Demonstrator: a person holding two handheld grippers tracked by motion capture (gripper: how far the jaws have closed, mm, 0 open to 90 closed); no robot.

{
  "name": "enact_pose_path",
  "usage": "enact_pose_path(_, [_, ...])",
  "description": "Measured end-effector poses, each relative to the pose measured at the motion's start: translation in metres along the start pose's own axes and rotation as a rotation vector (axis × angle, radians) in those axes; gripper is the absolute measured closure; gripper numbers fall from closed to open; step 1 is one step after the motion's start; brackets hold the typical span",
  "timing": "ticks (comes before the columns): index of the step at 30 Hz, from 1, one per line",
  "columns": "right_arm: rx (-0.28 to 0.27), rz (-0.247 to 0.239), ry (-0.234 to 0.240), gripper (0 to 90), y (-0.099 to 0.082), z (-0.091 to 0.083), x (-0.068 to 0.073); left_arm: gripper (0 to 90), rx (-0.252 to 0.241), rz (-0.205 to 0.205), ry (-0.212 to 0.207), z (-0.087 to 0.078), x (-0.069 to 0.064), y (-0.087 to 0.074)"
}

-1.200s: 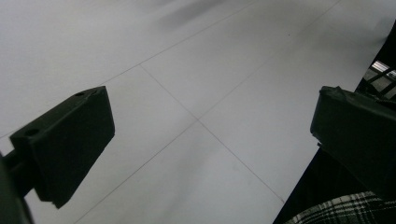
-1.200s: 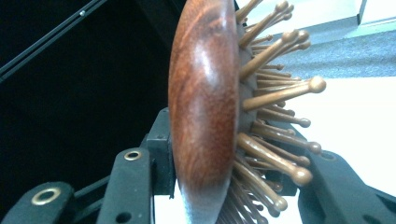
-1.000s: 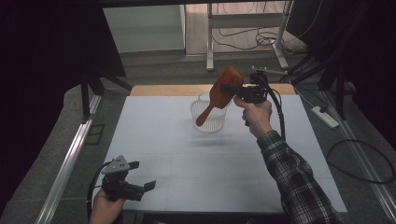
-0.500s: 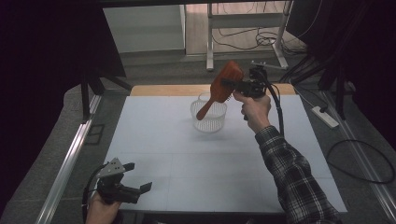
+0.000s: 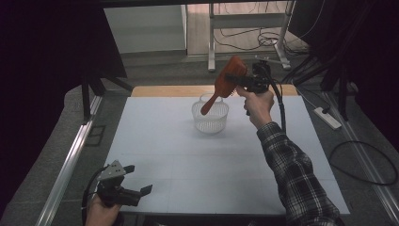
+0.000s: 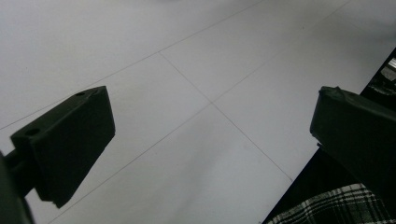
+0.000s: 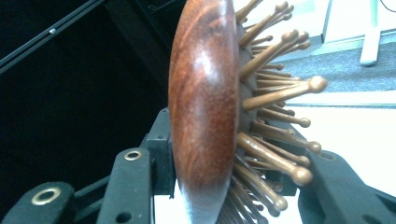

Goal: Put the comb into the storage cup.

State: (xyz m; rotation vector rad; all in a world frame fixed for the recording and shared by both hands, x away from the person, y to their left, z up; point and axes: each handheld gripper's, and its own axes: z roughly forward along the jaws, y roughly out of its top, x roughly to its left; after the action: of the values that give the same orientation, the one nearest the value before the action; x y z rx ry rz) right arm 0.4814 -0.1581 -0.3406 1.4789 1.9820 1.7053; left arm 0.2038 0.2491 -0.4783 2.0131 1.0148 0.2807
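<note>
While the left gripper (image 5: 134, 188) rests at the table's (image 5: 188, 165) near edge, about seven o'clock, its jaws stand wide apart with nothing between them, bare white surface showing past them in the left gripper view. Farther off, around one o'clock, the right gripper (image 5: 235, 80) is raised, jaws clamped on the head of a wooden hairbrush (image 5: 223, 84), whose handle slants down into the white basket (image 5: 210, 117) at twelve o'clock.

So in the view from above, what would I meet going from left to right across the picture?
Left hand-held gripper, open over the white table → white basket → wooden hairbrush → right hand-held gripper clamped on the brush → white power strip on the floor.
</note>
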Motion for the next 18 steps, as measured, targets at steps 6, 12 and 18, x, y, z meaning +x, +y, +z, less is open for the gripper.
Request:
enact_pose_path(6, [0.0,-0.011,-0.024,53.9,0.0,0.005,-0.002,0.1,0.0,-0.005,-0.003,0.0,0.001,0.0])
enact_pose_path(12, [0.007,-0.029,-0.04,53.9,-0.004,0.011,-0.001,0.1,0.001,-0.007,-0.003,0.0,0.001,0.0])
enact_pose_path(18, [0.021,-0.045,-0.049,53.9,-0.012,0.019,0.001,0.3,0.003,-0.013,-0.009,0.0,0.002,0.0])
